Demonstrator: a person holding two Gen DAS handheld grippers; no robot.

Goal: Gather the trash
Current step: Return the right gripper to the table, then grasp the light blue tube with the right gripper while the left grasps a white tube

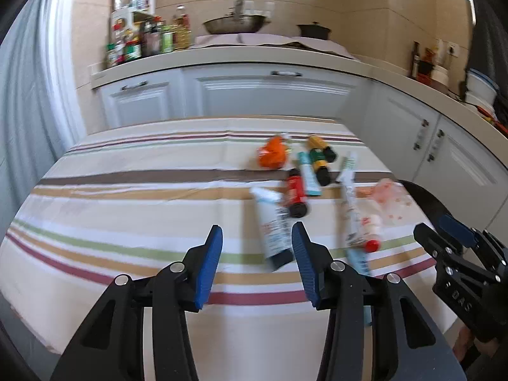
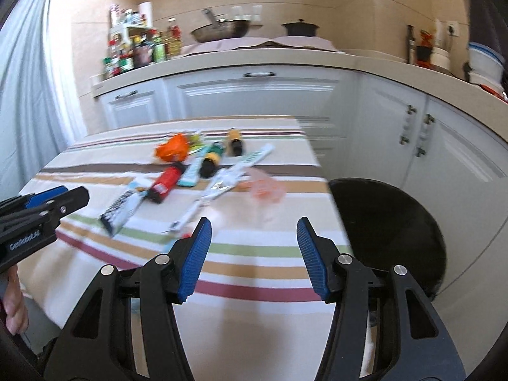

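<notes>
Two hand-held grippers: the left hand-held gripper [image 1: 257,265] and the right hand-held gripper [image 2: 254,258] both hover over the near edge of the desk [image 1: 127,209], jaws spread wide, nothing between the pads.
Trash: a loose cluster in the centre right of the left view; a white tube [image 1: 271,225] lies nearest the left jaws, a red bottle [image 1: 295,195] touches its far end, a teal tube [image 1: 308,174] and a yellow-and-green bottle [image 1: 319,155] lie behind, with a crumpled orange wrapper [image 1: 273,152] farthest back.
More trash: a long white wrapper [image 2: 228,179] and a thin pink bag [image 2: 265,187] sit centre of the right view, just beyond the right jaws.
Bin: a black round bin [image 2: 384,222] stands right of the desk, lower right of the right view.
Step in hand: probably the first pick; the white tube suits the left jaws, best closed across its width, clear of the red bottle.
Caution: the pink bag looks flimsy and may slip.
Surface: a striped tablecloth [image 2: 254,273], lying flat.
Room: white cabinets [image 1: 273,95] and a counter with bottles [image 1: 143,38], a wok [image 1: 236,23] and a dark pot [image 1: 312,30] across the top of the frame; both views are motion-blurred.
</notes>
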